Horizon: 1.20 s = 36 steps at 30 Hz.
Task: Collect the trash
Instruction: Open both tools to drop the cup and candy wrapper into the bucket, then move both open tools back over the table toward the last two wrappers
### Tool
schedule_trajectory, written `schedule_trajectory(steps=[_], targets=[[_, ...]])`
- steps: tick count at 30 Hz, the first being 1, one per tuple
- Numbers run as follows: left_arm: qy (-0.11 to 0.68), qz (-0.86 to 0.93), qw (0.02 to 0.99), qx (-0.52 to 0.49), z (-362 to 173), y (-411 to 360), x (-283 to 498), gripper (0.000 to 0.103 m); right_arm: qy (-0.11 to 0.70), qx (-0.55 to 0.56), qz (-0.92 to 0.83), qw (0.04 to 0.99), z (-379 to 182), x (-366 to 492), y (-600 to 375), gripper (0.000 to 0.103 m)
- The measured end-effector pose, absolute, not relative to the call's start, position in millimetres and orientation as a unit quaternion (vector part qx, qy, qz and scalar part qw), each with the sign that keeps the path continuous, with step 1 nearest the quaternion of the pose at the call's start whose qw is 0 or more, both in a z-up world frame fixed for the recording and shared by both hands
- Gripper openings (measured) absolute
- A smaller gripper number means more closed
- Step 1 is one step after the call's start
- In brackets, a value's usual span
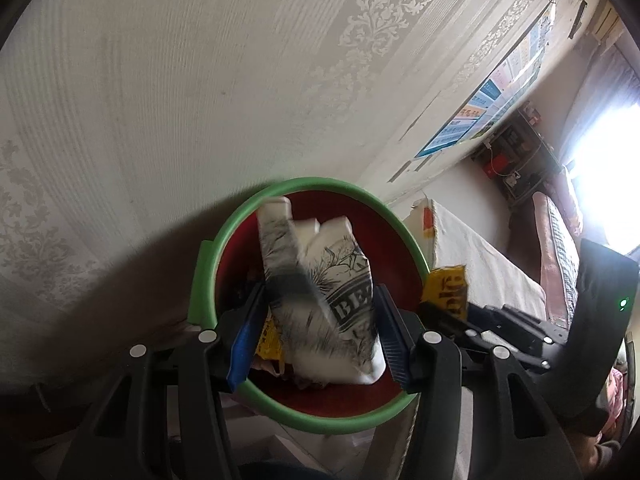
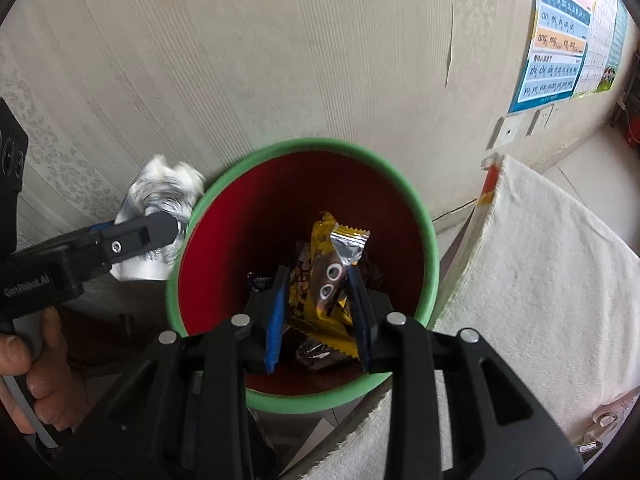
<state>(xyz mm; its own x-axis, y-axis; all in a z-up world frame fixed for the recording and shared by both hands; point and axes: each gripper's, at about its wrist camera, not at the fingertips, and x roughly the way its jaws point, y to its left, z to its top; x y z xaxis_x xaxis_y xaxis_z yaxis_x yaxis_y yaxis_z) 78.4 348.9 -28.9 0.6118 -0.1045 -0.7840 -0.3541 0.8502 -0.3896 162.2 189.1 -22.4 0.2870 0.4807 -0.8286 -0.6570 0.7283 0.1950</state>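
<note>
While crumpled, the white paper cup (image 1: 320, 292) shows black print.

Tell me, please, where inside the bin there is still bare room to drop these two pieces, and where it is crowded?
Bare room: the red inner wall under the green rim, left and far sides. Crowded: the bottom, where wrappers pile beneath the right gripper holding its yellow snack wrapper. The left gripper grips a crumpled paper cup.

one bin (image 2: 428, 240), one cup (image 1: 320, 292) (crumpled), two grippers (image 2: 316, 316)
</note>
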Motion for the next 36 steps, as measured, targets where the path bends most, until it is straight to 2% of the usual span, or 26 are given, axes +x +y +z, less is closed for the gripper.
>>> schedule_trajectory(steps=[4,5,6,7,8,9,11,12,13,15,17,27,36], targets=[[0.434,0.067,0.861,-0.256,-26.5,344.2,88.4,0.051,0.481,-0.092,0.363,0.793,-22.3,163.8,194.4,0.029],[0.433,0.068,0.861,-0.257,-26.2,344.2,89.8,0.051,0.481,-0.093,0.366,0.791,-22.0,165.2,196.7,0.034],[0.433,0.071,0.861,-0.256,-25.5,344.5,90.7,0.054,0.478,-0.094,0.365,0.793,-20.9,165.2,197.4,0.040],[0.430,0.077,0.862,-0.257,-24.1,345.9,89.9,0.063,0.476,-0.094,0.362,0.796,-19.5,165.4,196.8,0.057],[0.424,0.081,0.863,-0.261,-22.5,347.1,87.3,0.067,0.472,-0.089,0.358,0.800,-17.7,165.4,194.8,0.065],[0.419,0.084,0.865,-0.265,-20.9,348.2,86.2,0.072,0.472,-0.086,0.358,0.801,-16.8,165.5,192.9,0.068],[0.413,0.092,0.865,-0.270,-19.0,351.3,82.7,0.074,0.471,-0.086,0.355,0.803,-16.4,165.0,189.9,0.087],[0.412,0.096,0.864,-0.271,-18.7,351.8,81.3,0.078,0.469,-0.087,0.353,0.805,-16.2,164.0,188.4,0.092],[0.413,0.098,0.864,-0.272,-18.7,352.9,79.1,0.085,0.467,-0.087,0.350,0.807,-16.1,163.2,186.5,0.097],[0.407,0.099,0.868,-0.268,-16.3,349.4,77.5,0.092,0.465,-0.090,0.346,0.810,-14.8,160.9,182.2,0.098],[0.401,0.096,0.873,-0.261,-12.5,344.0,76.7,0.095,0.466,-0.093,0.344,0.810,-13.7,158.1,177.3,0.098],[0.396,0.082,0.881,-0.245,0.9,306.1,78.3,0.095,0.447,-0.095,0.317,0.831,7.4,142.9,119.2,0.098],[0.417,0.026,0.885,-0.203,3.8,228.3,90.9,0.095,0.456,-0.066,0.253,0.850,11.1,135.6,20.7,0.098]])
